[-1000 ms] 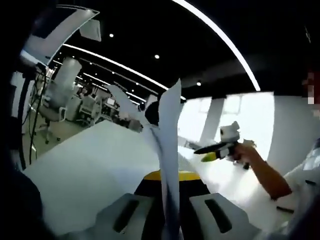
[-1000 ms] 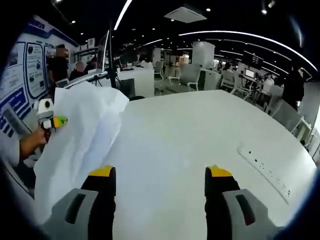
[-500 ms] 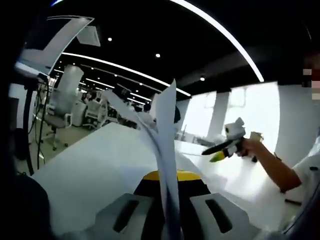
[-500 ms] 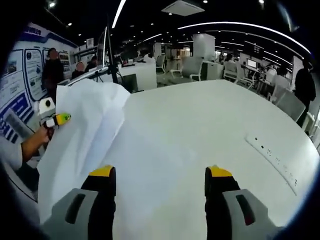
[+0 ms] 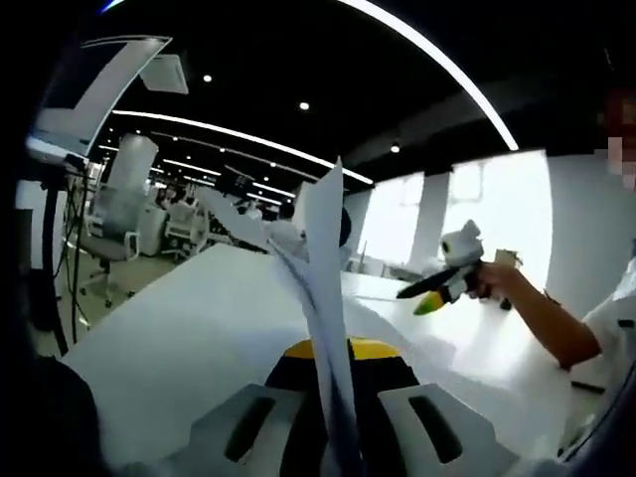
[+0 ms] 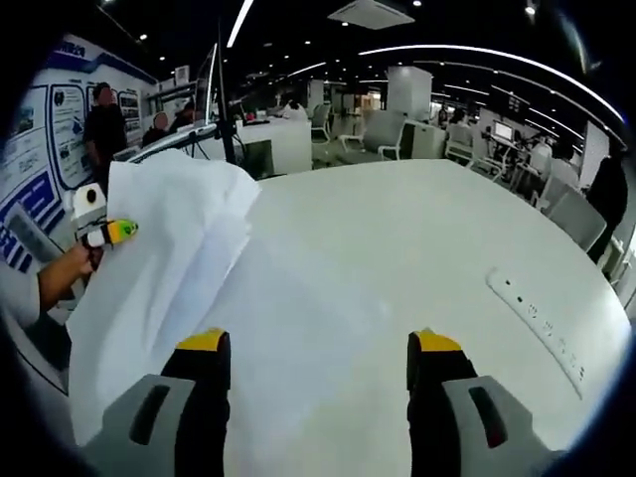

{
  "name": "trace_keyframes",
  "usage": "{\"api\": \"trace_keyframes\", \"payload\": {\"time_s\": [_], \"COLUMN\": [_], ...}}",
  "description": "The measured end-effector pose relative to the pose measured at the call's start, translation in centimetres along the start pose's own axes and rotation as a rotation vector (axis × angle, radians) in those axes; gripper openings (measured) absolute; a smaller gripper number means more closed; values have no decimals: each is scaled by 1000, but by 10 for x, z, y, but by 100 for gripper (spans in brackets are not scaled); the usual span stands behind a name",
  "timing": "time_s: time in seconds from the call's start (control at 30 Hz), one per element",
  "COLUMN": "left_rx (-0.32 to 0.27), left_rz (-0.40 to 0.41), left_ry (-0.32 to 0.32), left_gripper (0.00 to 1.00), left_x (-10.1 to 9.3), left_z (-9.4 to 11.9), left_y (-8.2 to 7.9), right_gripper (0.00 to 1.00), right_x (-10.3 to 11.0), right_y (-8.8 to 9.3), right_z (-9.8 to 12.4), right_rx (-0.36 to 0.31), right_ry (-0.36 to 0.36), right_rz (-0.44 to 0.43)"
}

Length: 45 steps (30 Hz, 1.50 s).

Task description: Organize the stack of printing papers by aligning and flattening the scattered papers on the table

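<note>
A sheaf of white printing papers (image 5: pixel 325 288) stands edge-on between the jaws of my left gripper (image 5: pixel 333 350), which is shut on it; the sheets fan out upward. In the right gripper view the same papers (image 6: pixel 169 268) hang as a wide, creased sheet lifted off the left side of the white table (image 6: pixel 397 258), with the left gripper (image 6: pixel 117 232) at their far edge in a person's hand. My right gripper (image 6: pixel 318 346) hovers over the table, open and holding nothing. It appears in the left gripper view as the right gripper (image 5: pixel 425 296), held in a hand to the right of the papers.
A flush power strip (image 6: pixel 532 318) runs along the table's right side. Office chairs (image 6: pixel 383 129) and desks stand beyond the far edge, and people (image 6: pixel 102 119) stand at the back left. A chair (image 5: pixel 111 214) and a screen on a stand (image 5: pixel 84 79) are left of the table.
Both views have shifted slightly with the hands. The left gripper keeps its hold on the papers, and the right gripper stays open over the table.
</note>
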State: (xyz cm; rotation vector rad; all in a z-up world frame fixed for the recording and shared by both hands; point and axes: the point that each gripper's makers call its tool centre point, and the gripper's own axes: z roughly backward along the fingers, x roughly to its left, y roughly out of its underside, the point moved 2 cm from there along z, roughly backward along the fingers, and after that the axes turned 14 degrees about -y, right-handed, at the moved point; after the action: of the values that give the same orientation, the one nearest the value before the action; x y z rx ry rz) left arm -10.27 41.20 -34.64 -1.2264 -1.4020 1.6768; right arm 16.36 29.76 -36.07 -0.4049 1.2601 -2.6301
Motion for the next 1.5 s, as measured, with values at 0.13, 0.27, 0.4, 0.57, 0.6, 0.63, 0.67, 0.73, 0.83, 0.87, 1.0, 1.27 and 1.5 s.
{"api": "trace_keyframes", "payload": {"time_s": [0.13, 0.27, 0.4, 0.57, 0.6, 0.63, 0.67, 0.73, 0.83, 0.87, 1.0, 1.27, 1.5], "left_rx": [-1, -1, 1, 0, 0, -1, -1, 2, 2, 2, 0, -5, -9], "left_rz": [-17, -19, -24, -28, -28, -28, -28, -26, -23, -22, -22, -16, -14], "left_ry": [-6, -7, -7, -12, -12, -12, -12, -12, -8, -6, -6, 1, 1], "left_gripper": [8, 8, 8, 8, 8, 8, 8, 8, 8, 8, 9, 9, 9], "left_x": [1, 2, 1, 2, 2, 2, 2, 2, 1, 1, 1, 1, 1], "left_z": [0, 0, 0, 0, 0, 0, 0, 0, 0, 0, 0, 0, 0], "left_y": [1, 1, 1, 1, 1, 1, 1, 1, 1, 1, 1, 0, -1], "right_gripper": [68, 68, 68, 68, 69, 69, 69, 69, 73, 73, 74, 80, 85], "right_x": [2, 4, 3, 4, 4, 4, 4, 4, 2, 1, 0, -2, -8], "right_y": [-2, -2, -3, -9, -9, -9, -9, -7, -7, -7, -6, -3, -3], "right_z": [-4, -9, -5, -4, -4, -5, -6, -7, -7, -7, -11, -14, -13], "right_rx": [4, 11, 17, -10, -12, -11, -10, -6, -7, -5, -1, 12, 3], "right_ry": [-11, -24, -2, -7, -9, -10, -12, -13, -6, -2, -2, 8, 24], "right_rz": [13, 24, 27, 34, 34, 35, 35, 30, 32, 34, 32, 35, 28]}}
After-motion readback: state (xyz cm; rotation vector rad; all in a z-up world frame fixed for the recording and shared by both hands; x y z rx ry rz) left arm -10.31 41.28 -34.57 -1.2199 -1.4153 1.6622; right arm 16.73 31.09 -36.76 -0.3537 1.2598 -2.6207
